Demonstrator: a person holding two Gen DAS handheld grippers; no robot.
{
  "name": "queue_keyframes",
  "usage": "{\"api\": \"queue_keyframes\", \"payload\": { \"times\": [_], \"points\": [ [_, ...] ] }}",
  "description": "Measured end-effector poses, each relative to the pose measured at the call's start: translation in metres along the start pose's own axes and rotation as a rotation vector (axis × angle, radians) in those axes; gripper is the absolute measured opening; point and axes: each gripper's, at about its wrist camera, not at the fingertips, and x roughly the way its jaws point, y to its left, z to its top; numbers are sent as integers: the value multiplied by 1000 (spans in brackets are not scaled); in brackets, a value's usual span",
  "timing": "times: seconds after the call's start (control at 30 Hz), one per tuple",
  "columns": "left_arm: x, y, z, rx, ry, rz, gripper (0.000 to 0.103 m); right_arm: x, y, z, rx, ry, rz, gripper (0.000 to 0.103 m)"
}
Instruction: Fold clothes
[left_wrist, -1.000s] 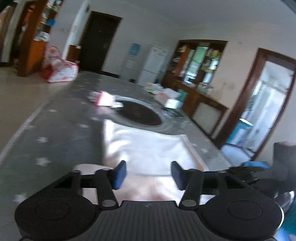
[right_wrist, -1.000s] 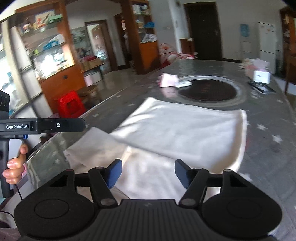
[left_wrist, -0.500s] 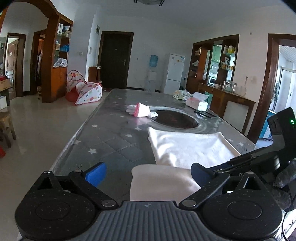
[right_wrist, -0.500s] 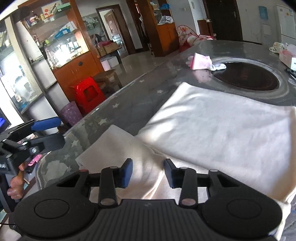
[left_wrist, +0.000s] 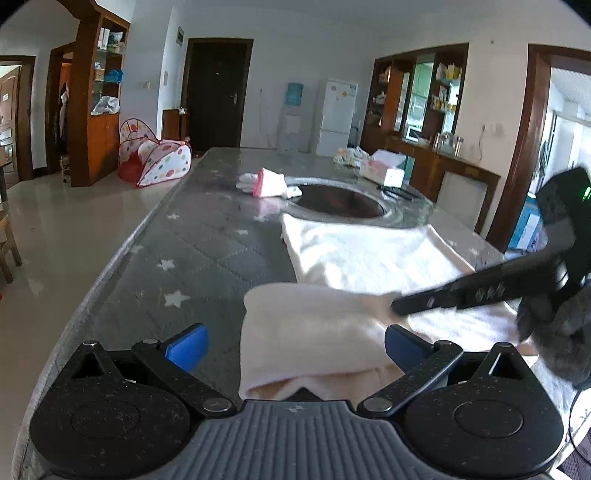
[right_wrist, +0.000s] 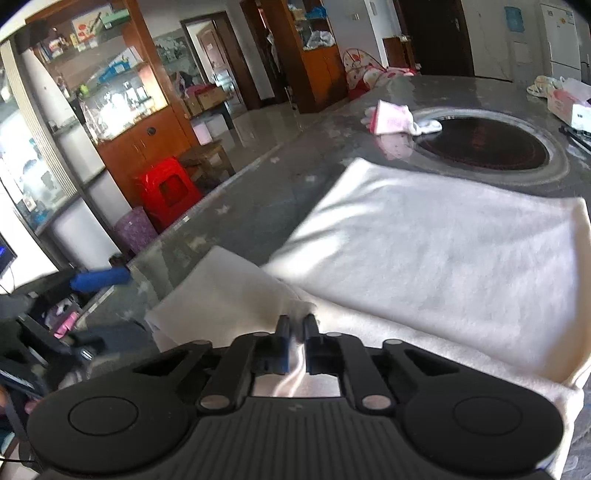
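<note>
A cream-white garment is lying flat on the grey desk, which is carrying a pattern of white stars, and one sleeve of it is reaching toward the near-left corner of the desk. The right gripper is pinching a fold of this cloth where the sleeve is meeting the body; its fingers are nearly closed, and a thin ridge of fabric is standing up between them. In the left wrist view the same tool is appearing as a dark bar coming in from the right, with its tip touching the cloth. The left gripper is staying just before the end of the sleeve, with its blue-padded fingers spread wide and holding nothing; the sleeve end is lying between them, but I cannot tell if the pads are touching it. Beyond the garment, a round dark hotplate is sitting sunk in the desk. Just beside its left rim a small pink and white cloth is lying, well apart from the garment. A tissue box is resting near the far right edge of the desk.
</note>
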Motion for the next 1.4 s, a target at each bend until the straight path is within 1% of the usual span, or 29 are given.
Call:
{"api": "queue_keyframes", "payload": {
  "times": [0.13, 0.3, 0.47, 0.57, 0.63, 0.77, 0.83, 0.9, 0.93, 1.03, 1.13, 1.23, 1.37, 1.4],
  "points": [
    [2, -6, -3, 35, 11, -3, 103, -22, 3, 8, -23, -53, -10, 2],
    [9, -16, -7, 79, 27, -1, 103, -53, 4, 17, -68, -108, -59, 2],
    [21, -20, -11, 102, 47, 46, 103, -85, -2, 18, -73, -138, -110, 2],
    [26, -21, -13, 122, 49, 83, 103, -102, -5, 17, -69, -159, -125, 2],
    [29, -23, -15, 144, 50, 107, 103, -113, -4, 18, -71, -178, -119, 2],
    [31, -24, -19, 171, 56, 128, 102, -129, 4, 23, -107, -218, -142, 1],
    [33, -25, -21, 184, 64, 151, 102, -134, 3, 24, -104, -227, -159, 1],
    [31, -22, -21, 163, 65, 134, 102, -134, -2, 21, -87, -218, -189, 1],
    [30, -21, -22, 152, 65, 126, 102, -131, -6, 18, -77, -199, -197, 1],
    [24, -20, -21, 146, 55, 95, 102, -117, -17, 5, -41, -125, -192, 2],
    [17, -19, -18, 147, 42, 74, 102, -98, -26, -8, -15, -73, -190, 7],
    [11, -19, -14, 136, 28, 56, 102, -77, -35, -19, 20, -25, -177, 8],
    [2, -18, -8, 112, 0, 15, 103, -58, -39, -27, 52, 2, -163, 24],
    [1, -18, -6, 109, -7, 2, 103, -58, -38, -26, 48, 0, -162, 25]
  ]
}}
